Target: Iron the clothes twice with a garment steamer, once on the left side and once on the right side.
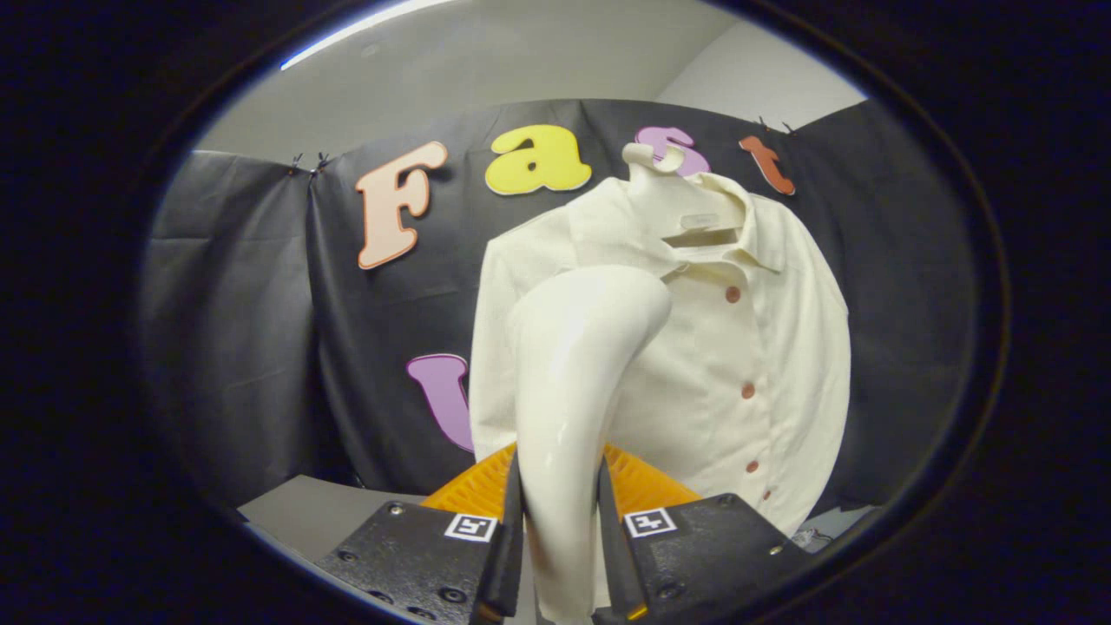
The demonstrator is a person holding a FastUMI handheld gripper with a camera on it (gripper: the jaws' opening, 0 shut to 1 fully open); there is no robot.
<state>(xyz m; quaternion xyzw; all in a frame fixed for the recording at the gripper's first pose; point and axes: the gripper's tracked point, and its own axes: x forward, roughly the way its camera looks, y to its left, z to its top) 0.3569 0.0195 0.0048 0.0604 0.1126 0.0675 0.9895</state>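
Between the two fingers of the gripper [560,529], the cream handle of the garment steamer [577,365] stands upright, and both fingers press against its sides, so the jaws are clenched on it with only the handle's width between them. From that grip the steamer rises and curves over to the right, its rounded head lying in front of the chest of the shirt [738,347].

That cream shirt, with a collar and a row of reddish buttons [733,294] down its front, hangs on a pale hanger [668,195] just beyond the steamer; whether the head touches the cloth cannot be told. Its left sleeve edge falls straight down behind the steamer's body, and its right sleeve hangs clear against the black cloth wall [260,347].

An orange ribbed part [642,482] shows low behind the fingers. A grey tabletop [312,512] lies to the left below the wall, with open room there beside the shirt.
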